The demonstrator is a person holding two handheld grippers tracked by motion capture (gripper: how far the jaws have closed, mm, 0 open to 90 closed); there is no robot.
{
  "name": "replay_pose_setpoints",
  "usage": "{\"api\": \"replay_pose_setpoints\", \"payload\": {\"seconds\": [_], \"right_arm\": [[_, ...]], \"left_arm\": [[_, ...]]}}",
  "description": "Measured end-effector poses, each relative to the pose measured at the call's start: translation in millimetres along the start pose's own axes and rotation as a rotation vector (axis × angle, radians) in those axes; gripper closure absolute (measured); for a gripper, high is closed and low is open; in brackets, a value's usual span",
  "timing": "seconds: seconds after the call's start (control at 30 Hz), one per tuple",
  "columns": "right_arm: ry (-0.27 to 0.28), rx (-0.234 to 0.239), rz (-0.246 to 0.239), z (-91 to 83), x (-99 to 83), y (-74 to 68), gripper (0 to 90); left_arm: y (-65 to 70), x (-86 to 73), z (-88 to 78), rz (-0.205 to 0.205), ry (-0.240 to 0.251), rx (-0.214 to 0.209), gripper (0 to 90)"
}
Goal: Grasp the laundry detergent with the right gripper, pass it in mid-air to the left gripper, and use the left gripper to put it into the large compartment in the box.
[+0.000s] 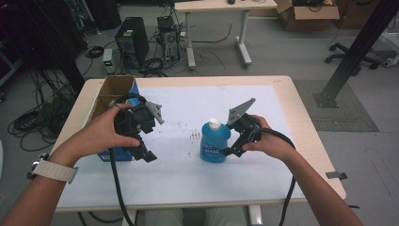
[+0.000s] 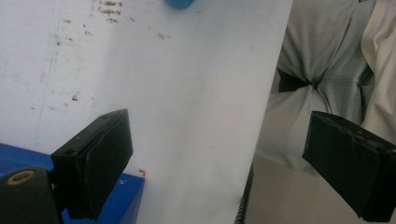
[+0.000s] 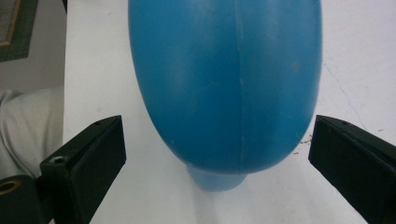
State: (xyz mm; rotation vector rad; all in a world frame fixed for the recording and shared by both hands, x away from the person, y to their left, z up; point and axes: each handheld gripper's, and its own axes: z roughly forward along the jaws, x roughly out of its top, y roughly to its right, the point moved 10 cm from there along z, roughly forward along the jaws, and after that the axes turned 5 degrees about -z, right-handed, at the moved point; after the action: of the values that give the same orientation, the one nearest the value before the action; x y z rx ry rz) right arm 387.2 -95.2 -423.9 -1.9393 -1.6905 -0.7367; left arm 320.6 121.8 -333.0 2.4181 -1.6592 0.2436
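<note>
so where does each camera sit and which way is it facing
High view: above the person's side, looking forward and down at the table; both forearms, left gripper, right gripper.
Left gripper view: on the left gripper, facing the table's near edge; open jaws, trousers.
Right gripper view: on the right gripper, facing the bottle; open jaws.
Shared: the bottle.

In the right gripper view the top edge is cutting off the blue bottle (image 3: 226,84), hiding its cap. In the high view its label print is too small to read, and the left hand (image 1: 101,129) is covering part of the cardboard box (image 1: 113,92).
</note>
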Motion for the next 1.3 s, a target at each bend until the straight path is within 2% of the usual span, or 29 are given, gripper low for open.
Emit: {"api": "replay_pose_setpoints", "payload": {"seconds": [0.17,0.73,1.2,1.3], "right_arm": [[0.006,-0.017,-0.014,1.5,1.0,0.6,3.8],[0.038,-0.012,-0.007,10.8,1.9,-0.5,4.2],[0.055,-0.031,-0.015,18.8,3.8,-1.1,4.6],[0.065,-0.025,-0.005,20.6,2.8,-2.0,4.6]], "left_arm": [[-0.5,0.0,0.1,-0.001,0.001,0.000,8.5],[-1.0,-0.8,0.6,-0.007,0.002,-0.003,8.5],[-1.4,-0.6,0.9,-0.005,0.002,-0.002,8.5],[-1.4,-0.5,1.2,-0.004,0.001,-0.003,8.5]]}}
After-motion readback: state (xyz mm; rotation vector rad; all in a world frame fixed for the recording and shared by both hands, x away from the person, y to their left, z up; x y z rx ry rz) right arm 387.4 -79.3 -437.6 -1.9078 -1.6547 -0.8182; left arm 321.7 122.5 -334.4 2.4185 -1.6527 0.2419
